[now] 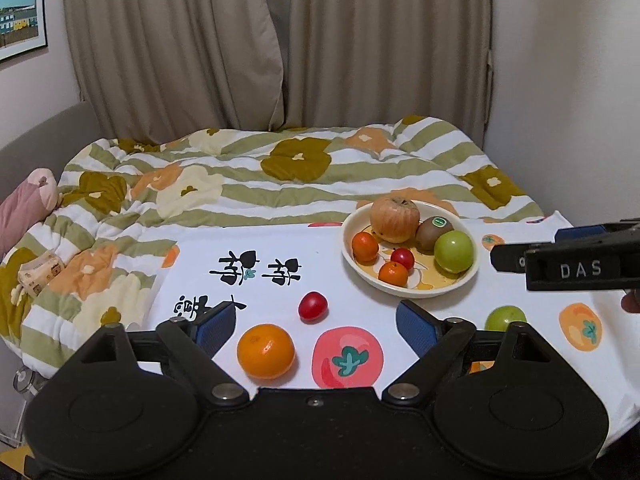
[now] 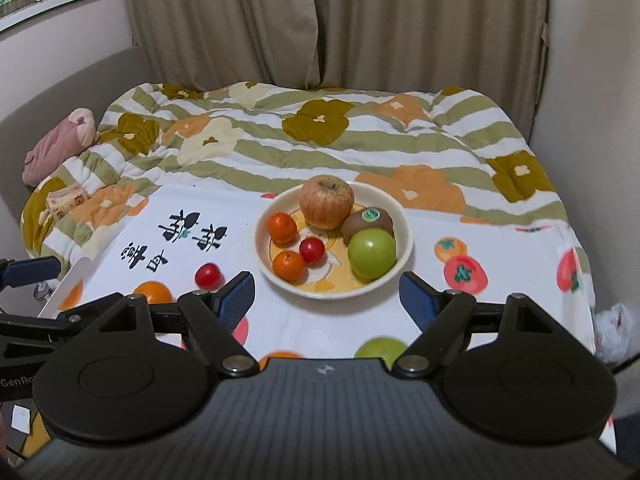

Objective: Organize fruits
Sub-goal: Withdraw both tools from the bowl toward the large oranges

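Left gripper [image 1: 314, 322]: black two-finger tool with blue pads, jaws spread wide, nothing held. It hangs above the table, with a large round orange [image 1: 266, 351] and a small glossy red cherry tomato [image 1: 313, 307] lying loose on the cloth beyond and between its fingers.

Right gripper [image 2: 327, 295]: same make, jaws equally wide, empty, facing the near rim of the bowl.

Cream ceramic bowl with yellow pattern [image 2: 405, 216]: holds a red-yellow apple [image 2: 327, 201], a brown kiwi with green sticker [image 2: 368, 221], a green apple [image 2: 371, 253], two small mandarins [image 2: 282, 227] and one cherry tomato [image 2: 311, 250].

Loose green apple [image 2: 381, 349]: on the white fruit-printed tablecloth [image 2: 520, 256], just below the right gripper's fingers, partly hidden.

Risks, judged: round fruit may roll off the table edge if nudged off-centre; the tomato may squash under firm closure; the bowl is crowded, so added fruit may dislodge others; printed fruit may be mistaken for real.
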A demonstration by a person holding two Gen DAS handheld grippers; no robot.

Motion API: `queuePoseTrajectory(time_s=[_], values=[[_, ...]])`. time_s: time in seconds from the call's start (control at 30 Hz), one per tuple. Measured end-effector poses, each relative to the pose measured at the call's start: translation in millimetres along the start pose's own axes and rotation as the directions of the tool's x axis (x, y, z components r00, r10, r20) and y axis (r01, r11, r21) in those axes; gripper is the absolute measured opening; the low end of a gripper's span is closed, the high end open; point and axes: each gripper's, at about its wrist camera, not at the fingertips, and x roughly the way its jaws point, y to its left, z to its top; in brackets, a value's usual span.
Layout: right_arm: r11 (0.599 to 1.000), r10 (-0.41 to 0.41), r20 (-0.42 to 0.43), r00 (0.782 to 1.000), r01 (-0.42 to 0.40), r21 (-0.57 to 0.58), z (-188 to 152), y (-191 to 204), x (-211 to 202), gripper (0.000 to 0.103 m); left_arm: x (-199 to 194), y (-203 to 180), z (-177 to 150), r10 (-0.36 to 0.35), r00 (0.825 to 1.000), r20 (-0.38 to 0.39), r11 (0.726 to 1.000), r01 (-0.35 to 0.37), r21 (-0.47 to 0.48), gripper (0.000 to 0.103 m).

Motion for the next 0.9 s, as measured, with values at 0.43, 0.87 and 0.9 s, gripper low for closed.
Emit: queuePoseTrajectory(time_s=[0.43,0.87,0.9], values=[[0.993,-0.086,0.002,0.996,0.086,0.078,-48.4,32.5,-22.6,0.103,-7.7,35.9,-22.4,-0.048,0.999,0.025,0.994,0.046,0.1,0.099],[0.98,-0.131,-0.07,0.989,0.139,0.139,-88.6,47.4,20.7,0.103,62.1,72.8,-39.3,-0.144,0.985,-0.092,0.974,0.158,0.163,0.099],[0.98,-0.13,-0.071,0.989,0.139,0.139,-90.1,48.5,25.0,0.103,68.3,73.1,-39.7,-0.149,0.983,-0.103,0.972,0.165,0.165,0.099]])
